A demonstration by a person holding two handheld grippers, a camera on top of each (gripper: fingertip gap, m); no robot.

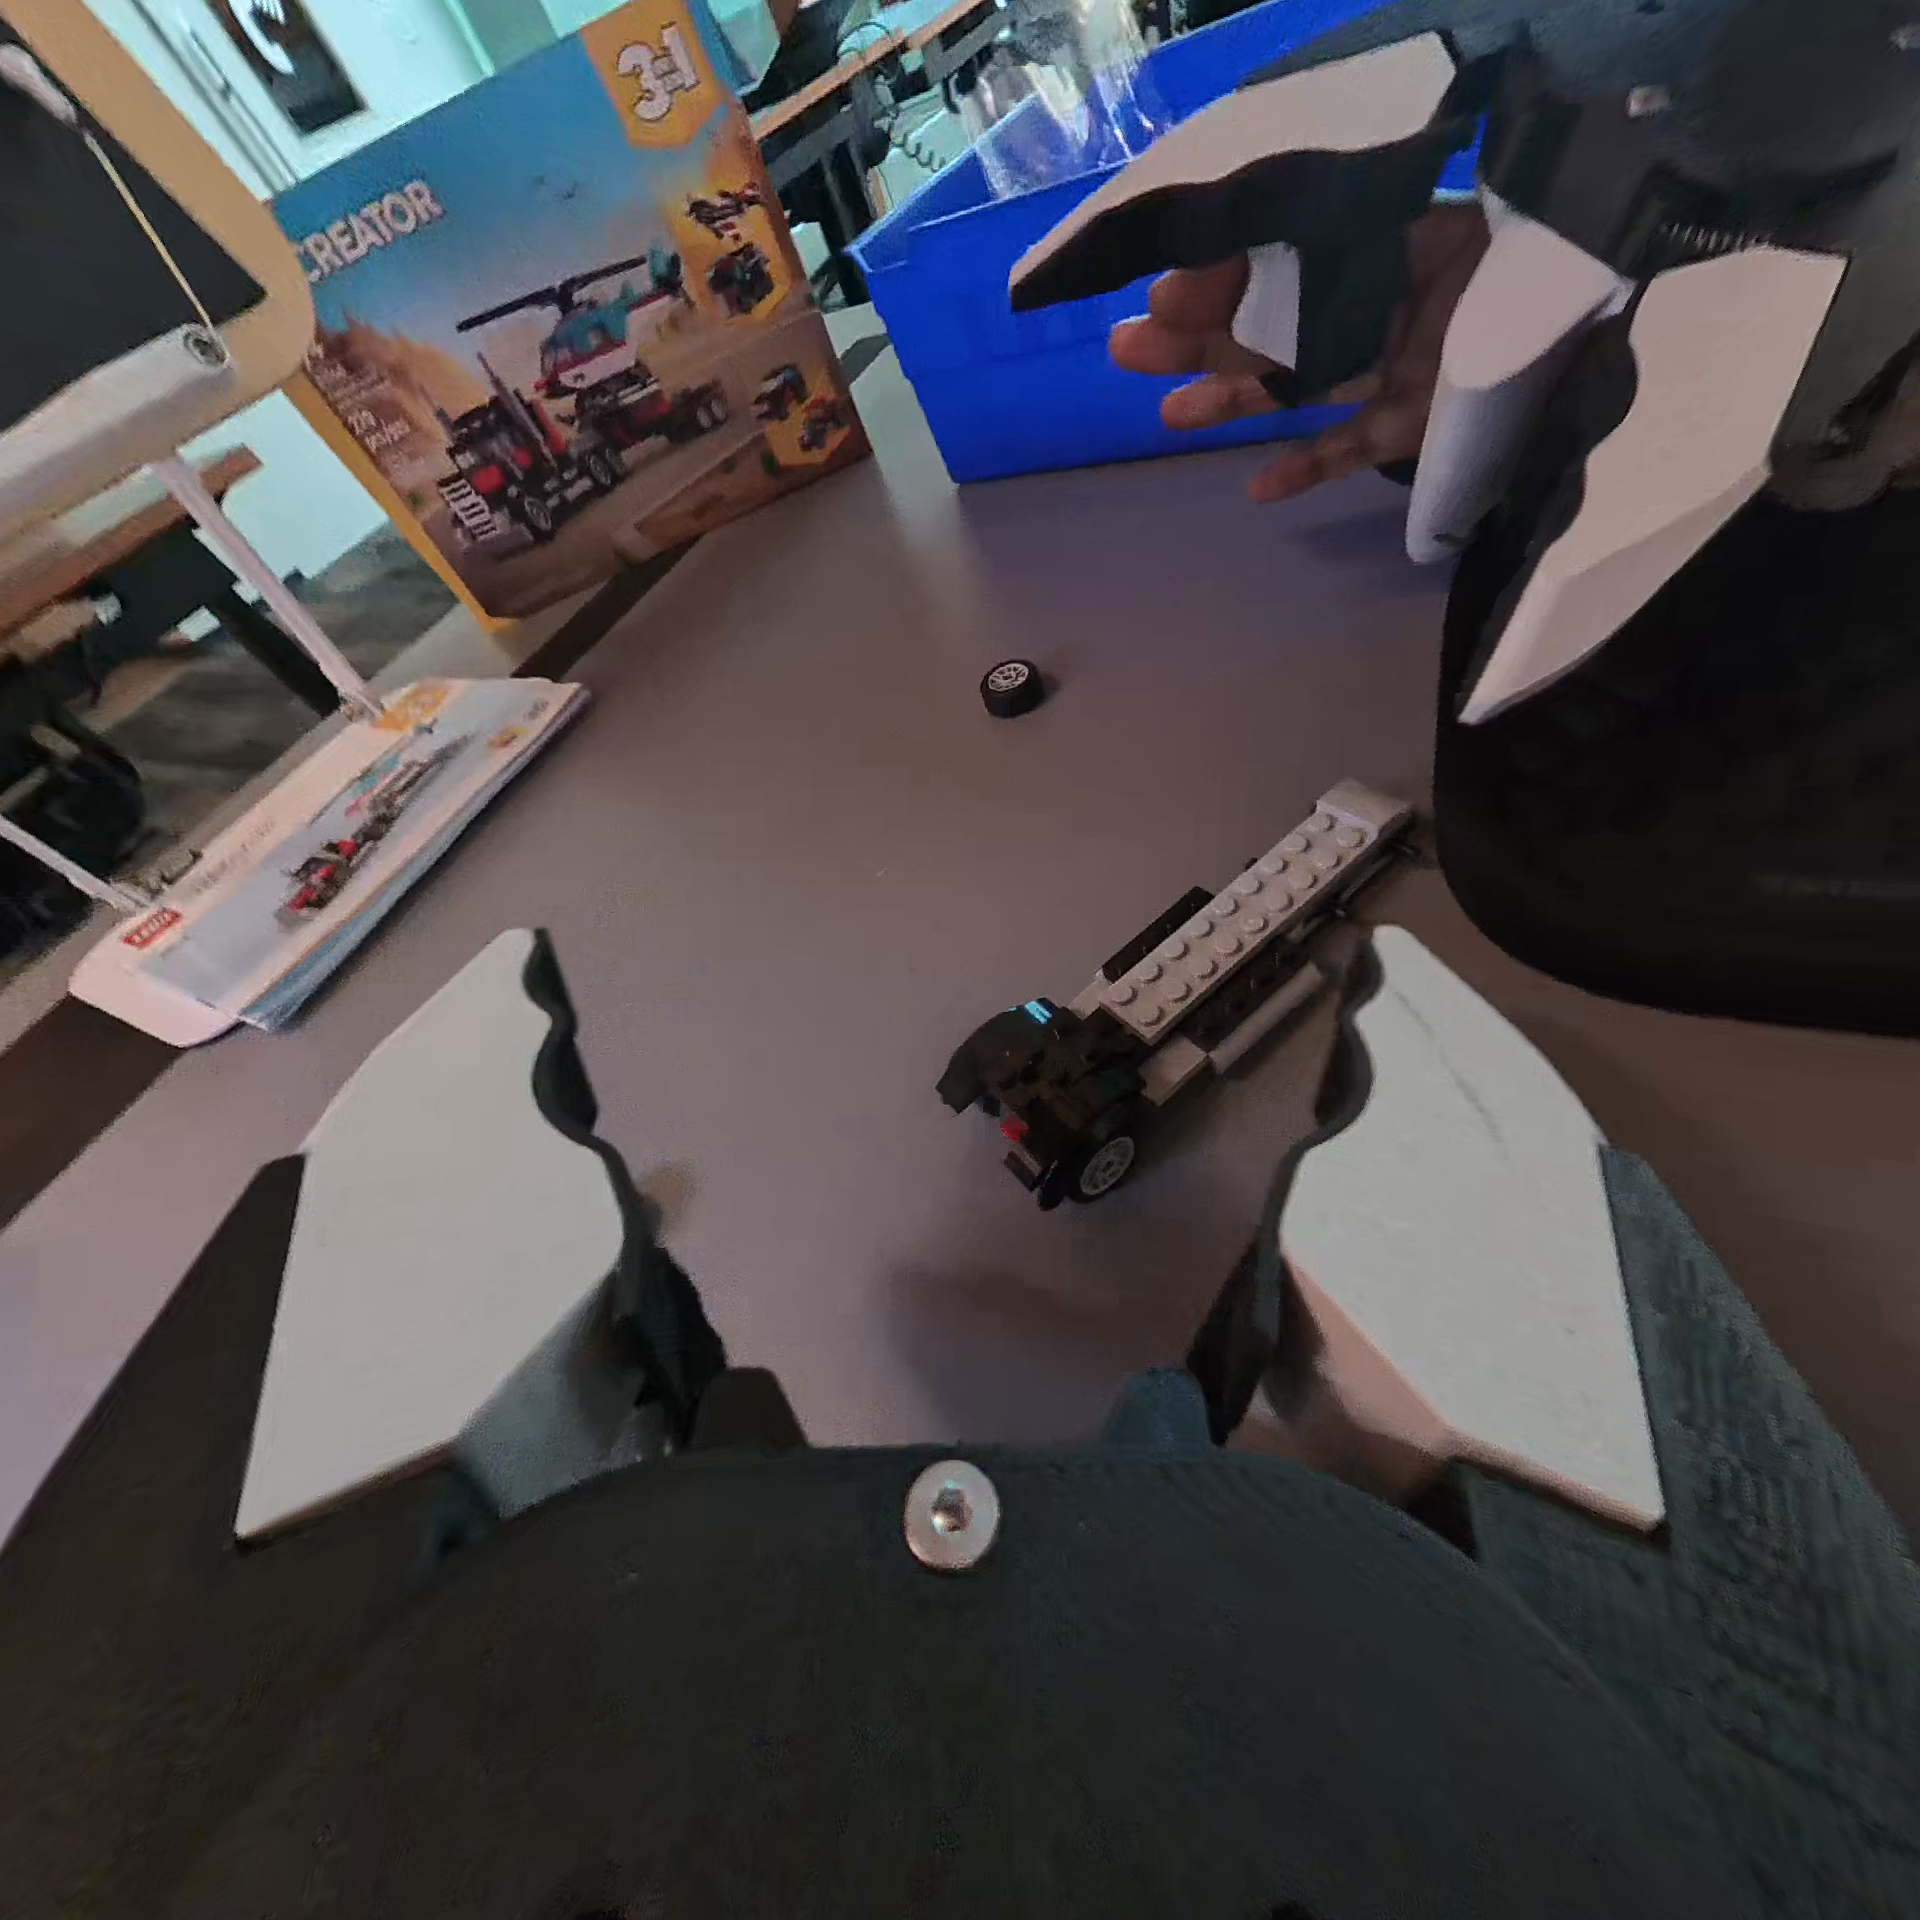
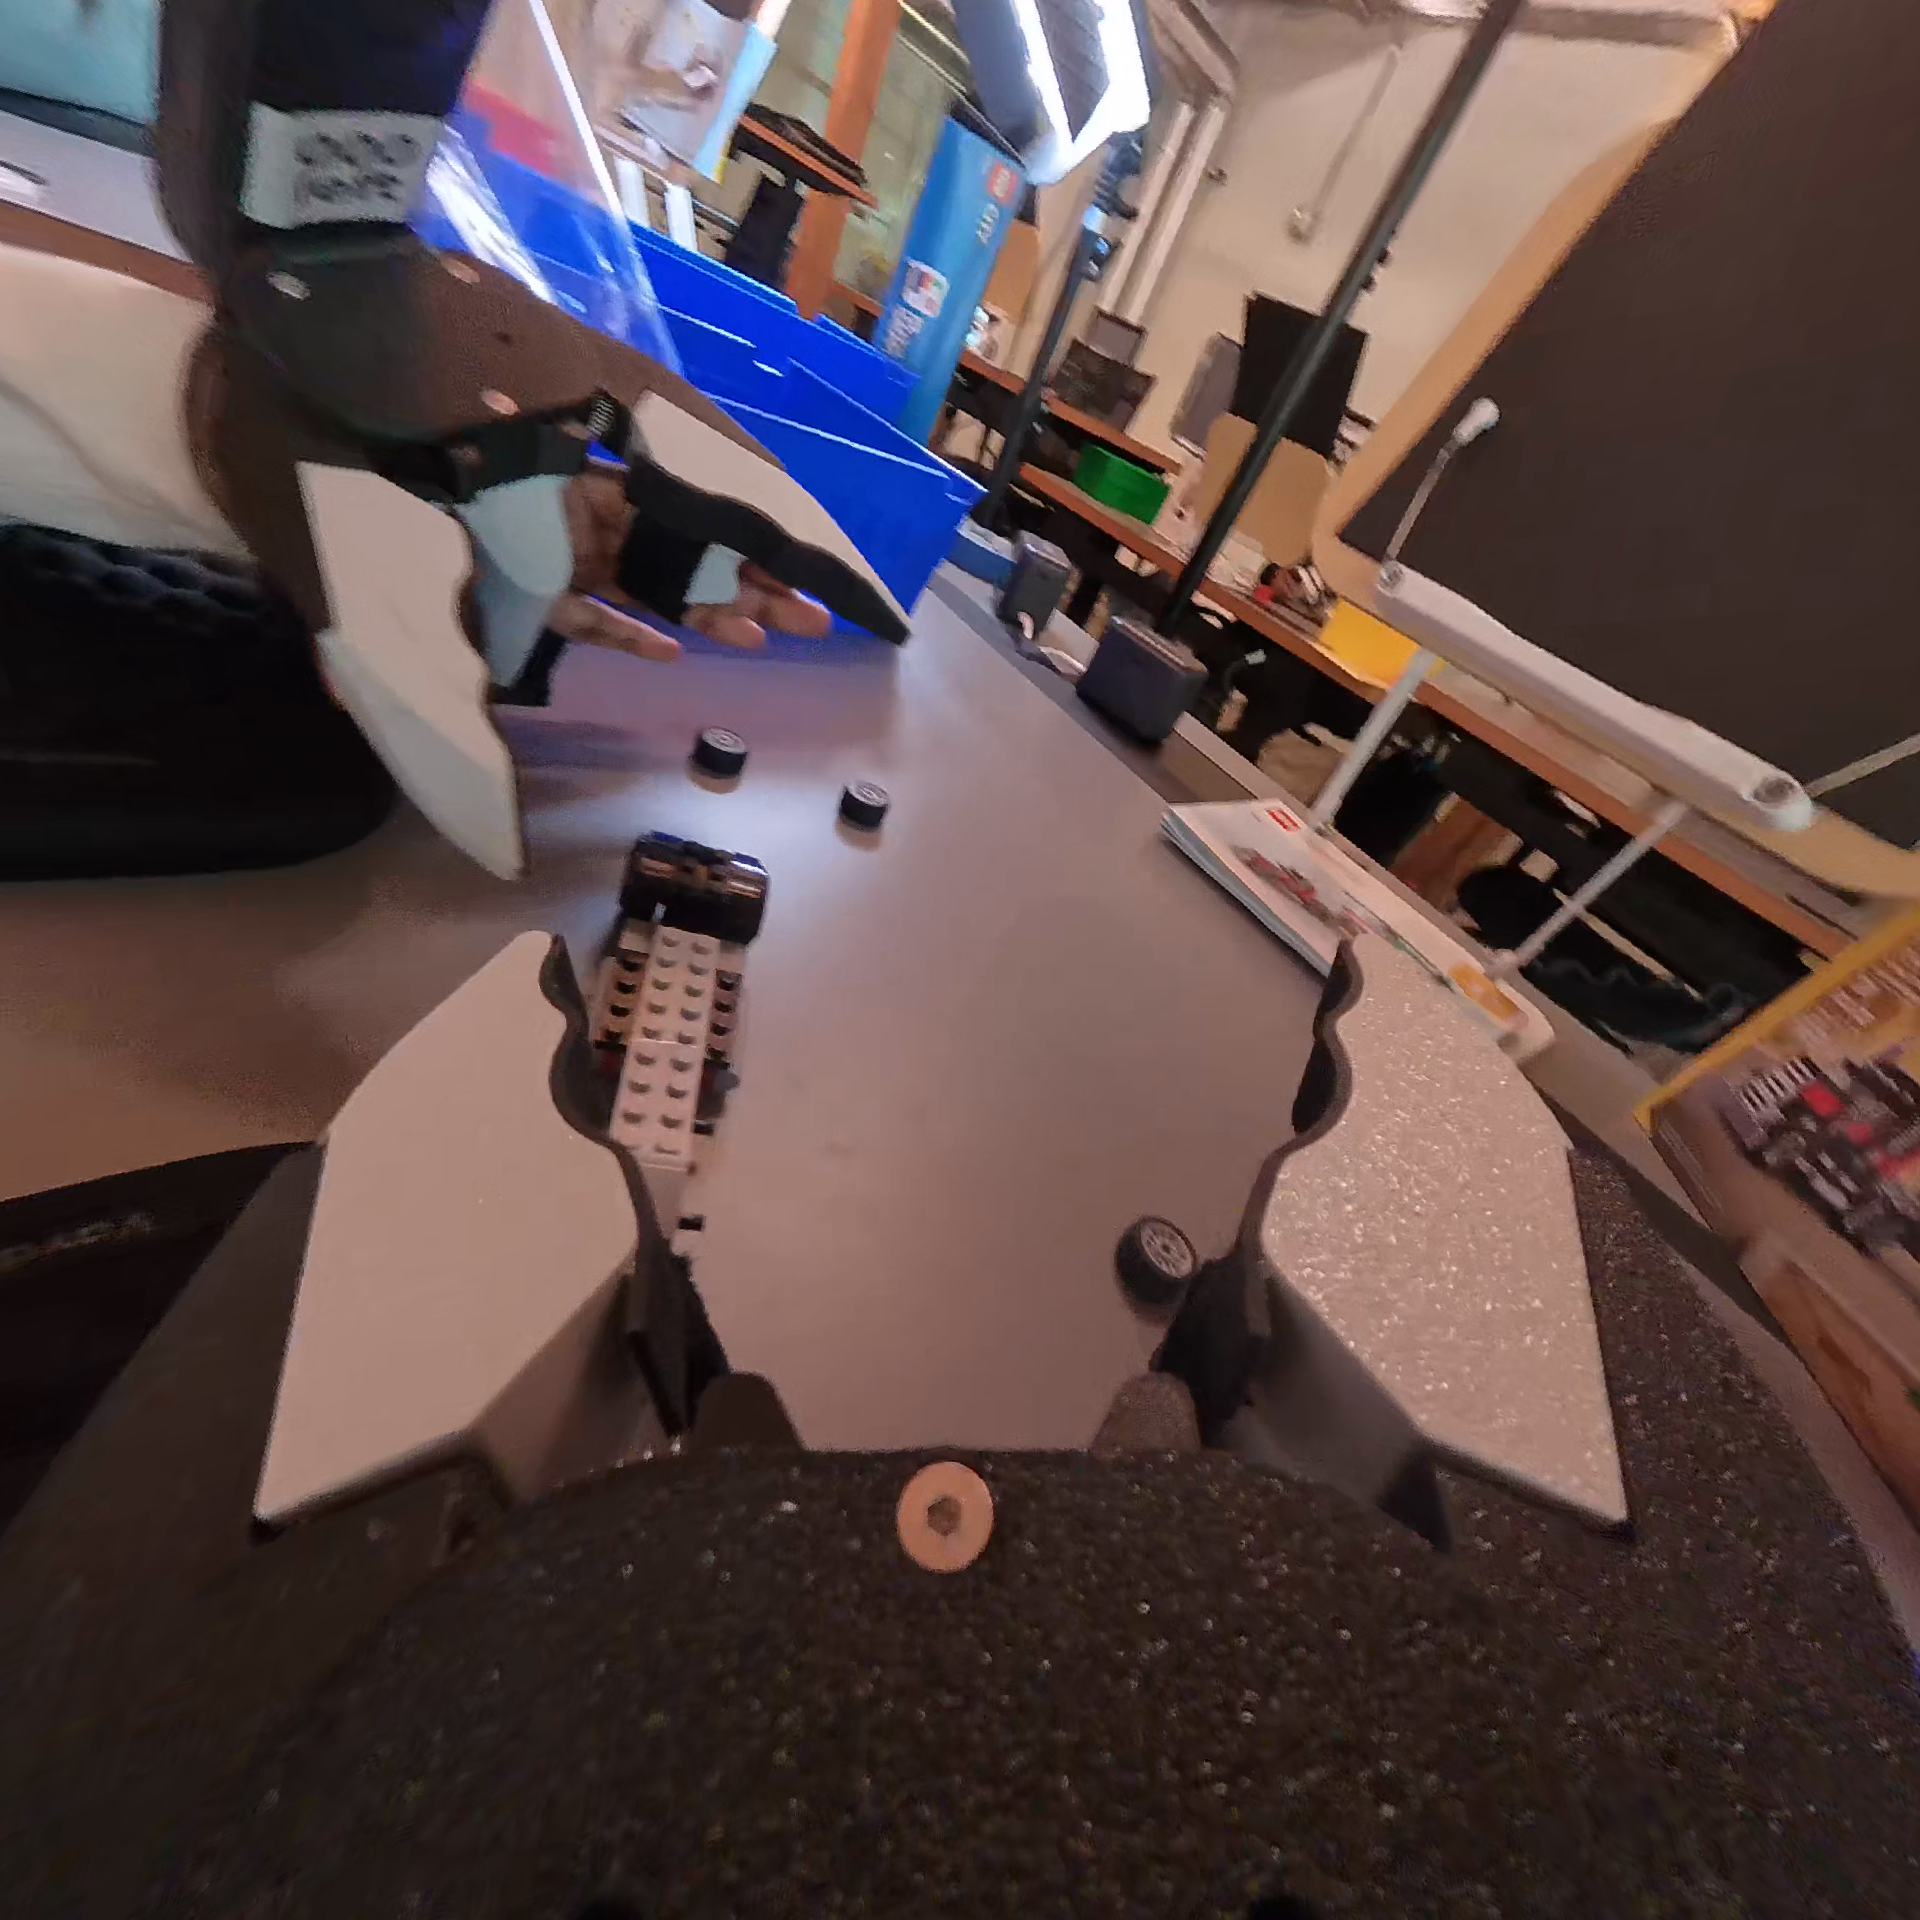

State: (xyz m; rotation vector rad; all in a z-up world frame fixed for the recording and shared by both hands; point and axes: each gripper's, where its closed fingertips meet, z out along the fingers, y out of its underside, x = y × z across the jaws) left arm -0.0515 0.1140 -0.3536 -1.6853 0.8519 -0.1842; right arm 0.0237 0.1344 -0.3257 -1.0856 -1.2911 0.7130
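Grippers both stand with fingers spread wide and nothing between the pads. Landmark for all positions: the brick-built truck chassis [image 1: 1174, 997], lying on the grey table [image 1: 790, 852].

Nearest the chassis: the left gripper [image 1: 951, 940] hovers low over the table, its right-hand finger [image 1: 1455, 1174] just beside the chassis flank; contact cannot be confirmed. The right gripper [image 2: 940, 951] frames the grey studded deck of the same chassis [image 2: 670, 1039] against its left-hand finger [image 2: 457, 1174]; the deck sits beside that finger, the opposite finger well apart, so no grip. One wheel is fitted at the cab end [image 1: 1103, 1164]. A loose wheel [image 2: 1155, 1257] lies near the right gripper's other finger.

Beyond the chassis: two more loose wheels [image 2: 717, 750] [image 2: 862, 802] sit apart on the table past the cab end. Judgement: the build is partial, with one wheel seen mounted and three seen unmounted.

Farther still: an instruction booklet [image 1: 343, 842] lies flat to one side, a printed set box [image 1: 561, 312] stands upright behind it, and a blue bin [image 1: 1039, 353] stands at the far edge.

Pose: each gripper points down and forward at the chassis from opposing ends; a person's hand [image 1: 1278, 384] shows behind the right gripper's fingers.
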